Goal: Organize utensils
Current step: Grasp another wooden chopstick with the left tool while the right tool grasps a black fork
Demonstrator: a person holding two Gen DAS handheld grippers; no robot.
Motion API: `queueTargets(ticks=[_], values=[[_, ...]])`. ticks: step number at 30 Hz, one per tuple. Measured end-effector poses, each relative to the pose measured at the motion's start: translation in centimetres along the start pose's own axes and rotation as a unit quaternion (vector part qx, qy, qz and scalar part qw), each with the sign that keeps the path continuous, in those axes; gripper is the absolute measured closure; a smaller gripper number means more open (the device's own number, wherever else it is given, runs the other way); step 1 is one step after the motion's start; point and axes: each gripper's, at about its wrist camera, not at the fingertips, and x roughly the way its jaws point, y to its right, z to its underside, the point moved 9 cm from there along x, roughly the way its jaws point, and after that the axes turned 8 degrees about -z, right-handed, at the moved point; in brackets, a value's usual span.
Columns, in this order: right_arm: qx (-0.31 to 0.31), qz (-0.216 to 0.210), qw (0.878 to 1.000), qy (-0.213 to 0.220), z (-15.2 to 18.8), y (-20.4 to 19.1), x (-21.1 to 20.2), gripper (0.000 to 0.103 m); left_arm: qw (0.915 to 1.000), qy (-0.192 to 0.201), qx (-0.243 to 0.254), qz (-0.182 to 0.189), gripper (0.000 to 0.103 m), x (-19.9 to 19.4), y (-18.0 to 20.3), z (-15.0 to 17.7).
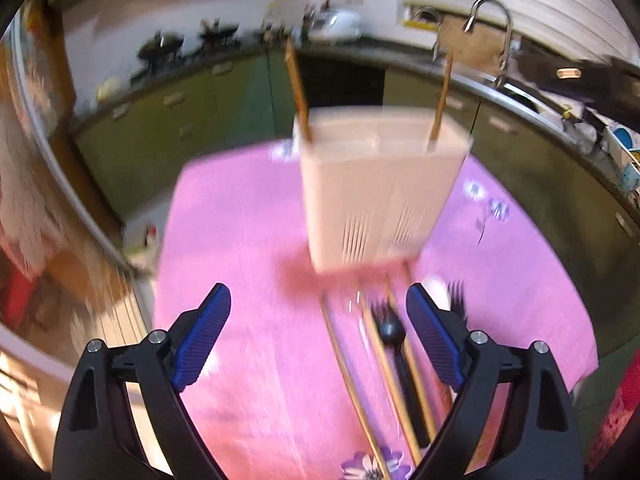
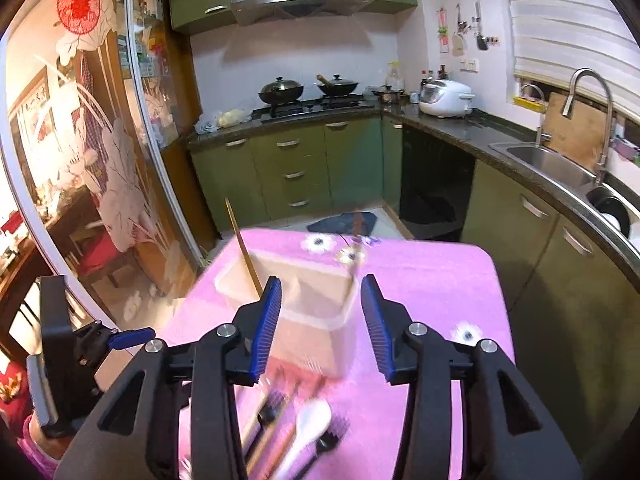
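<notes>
A beige plastic utensil holder [image 1: 380, 188] stands on the pink tablecloth [image 1: 248, 240] with two wooden chopsticks [image 1: 298, 92] upright in it. It also shows in the right wrist view [image 2: 316, 312]. In front of it lie loose chopsticks [image 1: 360, 384], a black spoon [image 1: 394, 334], a white spoon [image 2: 310, 426] and black forks [image 2: 326, 442]. My left gripper [image 1: 318, 312] is open and empty, near the loose utensils. My right gripper [image 2: 320, 320] is open and empty above the holder and the utensils. The left gripper's body shows at the left of the right wrist view [image 2: 76, 344].
Green kitchen cabinets [image 2: 296, 168] and a dark counter run behind the table. A sink with a tall faucet [image 2: 592, 120] is at the right. A stove with woks [image 2: 308, 90] and a rice cooker [image 2: 446, 98] stand at the back. A glass sliding door [image 2: 100, 160] is at the left.
</notes>
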Motion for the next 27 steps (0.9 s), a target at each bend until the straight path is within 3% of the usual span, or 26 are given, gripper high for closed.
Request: queueTargets(ticks=[5, 12, 18, 27], values=[[0.023, 0.01, 1.0, -0.017, 6.7, 1.4, -1.3, 0.061, 0.9983, -0.045, -0.015, -0.034, 0.026, 3.6, -0.4, 4.3], [0.078, 0.008, 0.996, -0.032, 13.4, 4.2, -2.2, 0.061, 0.9953, -0.075, -0.013, -0.059, 0.035, 6.1, 0.2, 7.1], [0.1, 0.011, 0.994, -0.046, 15.1, 5.7, -1.8, 0.058, 0.9929, -0.088, -0.017, -0.078, 0.044, 7.6, 0.0, 7.7], [0.098, 0.012, 0.991, -0.088, 17.1, 4.5, 1.7, 0.058, 0.9937, -0.093, -0.037, -0.049, 0.043, 7.7, 0.7, 8.0]])
